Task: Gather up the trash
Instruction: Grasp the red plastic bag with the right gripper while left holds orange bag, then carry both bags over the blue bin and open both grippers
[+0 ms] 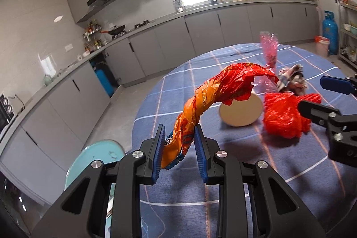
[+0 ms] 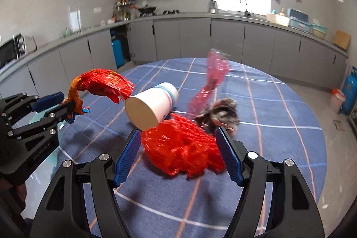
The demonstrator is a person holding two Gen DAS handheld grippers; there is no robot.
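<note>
Two claws work the round table (image 2: 279, 148) at once. The left gripper (image 1: 178, 148) is clamped on the twisted tail of an orange-red wrapper (image 1: 223, 86), which hangs clear of the cloth, likely so it can be carried off. The right gripper (image 2: 178, 153) stands wide around a crumpled red bag (image 2: 183, 148) (whether its pads press, I cannot tell). A tipped paper cup (image 2: 151, 106) lies just beyond, with a pink wrapper (image 2: 214, 75) and a grey wad (image 2: 221, 113) beside it.

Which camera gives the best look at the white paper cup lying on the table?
The right wrist view. There the paper cup lies on its side in full view, showing its base, white wall and striped band. In the left wrist view, only the cup's round base shows, with the orange-red wrapper hanging partly across it.
</note>
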